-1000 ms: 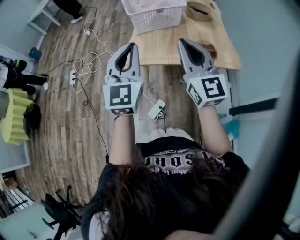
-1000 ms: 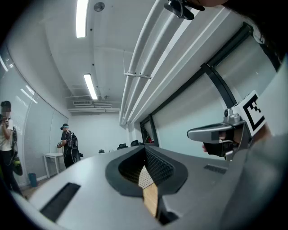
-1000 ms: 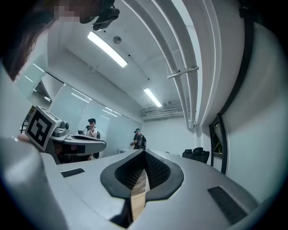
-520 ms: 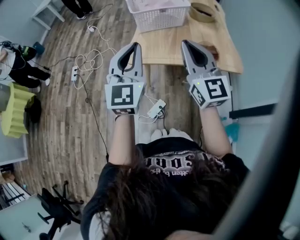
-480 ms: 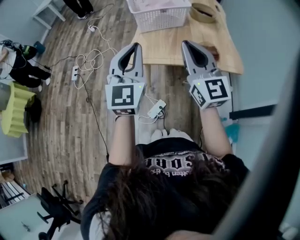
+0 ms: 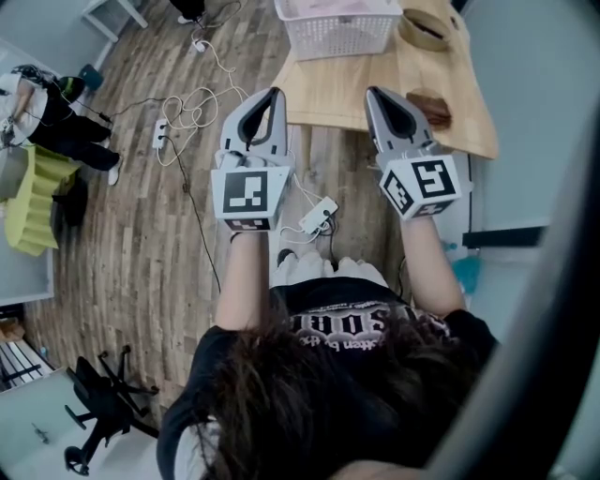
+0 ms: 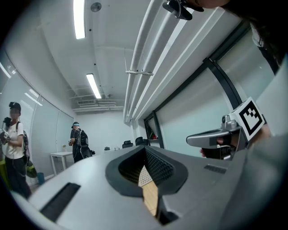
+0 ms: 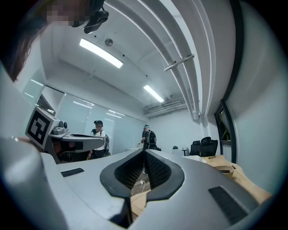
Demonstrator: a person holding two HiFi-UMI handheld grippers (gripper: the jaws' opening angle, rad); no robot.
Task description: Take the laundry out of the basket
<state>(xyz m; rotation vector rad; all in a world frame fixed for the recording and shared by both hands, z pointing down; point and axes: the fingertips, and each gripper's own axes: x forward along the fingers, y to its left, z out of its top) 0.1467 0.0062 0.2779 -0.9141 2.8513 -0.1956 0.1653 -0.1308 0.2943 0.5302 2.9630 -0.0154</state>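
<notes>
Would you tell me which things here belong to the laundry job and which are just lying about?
Job: basket, laundry, left gripper, right gripper.
Lying about: tan ring, floor cables, power strip, office chair.

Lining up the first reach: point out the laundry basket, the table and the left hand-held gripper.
laundry basket [image 6: 339,36]: head view, on its white mesh front wall.
table [image 6: 326,94]: head view, on bare wood.
left hand-held gripper [image 6: 274,94]: head view, at its closed fingertips.
</notes>
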